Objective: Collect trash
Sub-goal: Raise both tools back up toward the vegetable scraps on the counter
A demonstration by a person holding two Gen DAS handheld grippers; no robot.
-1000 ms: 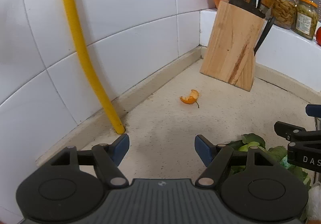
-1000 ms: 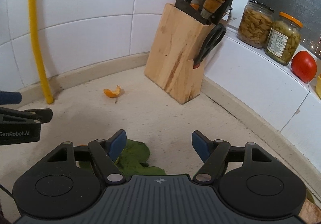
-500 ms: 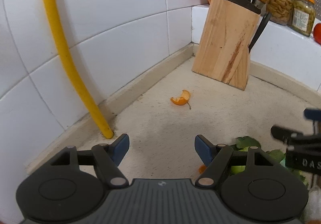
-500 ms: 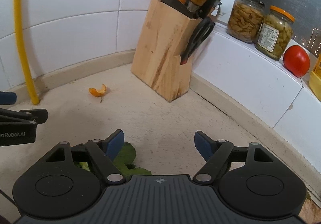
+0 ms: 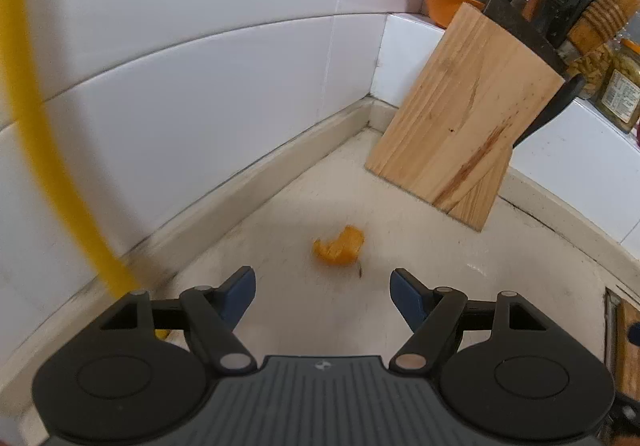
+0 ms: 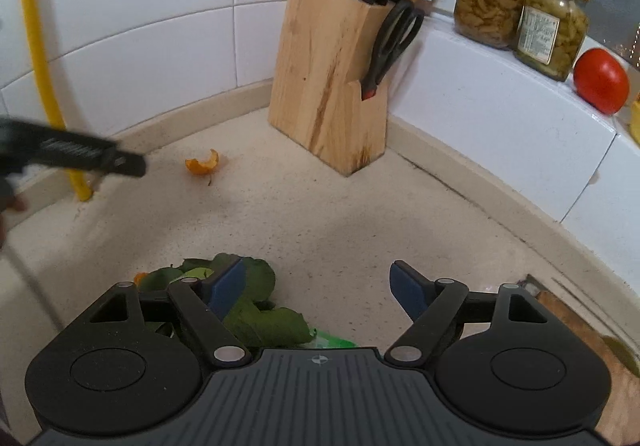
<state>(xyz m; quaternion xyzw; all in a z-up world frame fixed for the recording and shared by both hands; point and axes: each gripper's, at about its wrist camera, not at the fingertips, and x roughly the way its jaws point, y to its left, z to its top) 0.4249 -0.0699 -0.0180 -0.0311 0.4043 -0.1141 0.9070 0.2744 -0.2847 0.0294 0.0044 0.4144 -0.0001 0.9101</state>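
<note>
1. Left wrist view: the left claw [image 5: 322, 288] hangs released with nothing between its blue pads, aimed down at the counter [image 5: 440, 286]. The orange peel [image 5: 339, 246] lies loose just ahead of the tips, centred in the gap, not yet touched. A wooden knife block [image 5: 464, 134] stands further back by the tiled corner, and a yellow hose [image 5: 36, 150] runs down the wall on the left.

2. Right wrist view: the right claw [image 6: 318, 284] is also released and empty; its jaws have just been opening, with nothing between them. Its left pad sits over a heap of green leaves [image 6: 256, 302] lying on the counter close under the claw. The orange peel [image 6: 203, 165] is well off toward the wall, with the left claw's blurred dark arm beside it. Two jars [image 6: 520, 14] and a tomato [image 6: 601, 80] sit on the tiled ledge.

3. Progress, as I judge it: early. Peel and leaves both lie uncollected, and no bin or bag is clearly in view. The peel looks like the next pick for the left claw, the leaves for the right.
</note>
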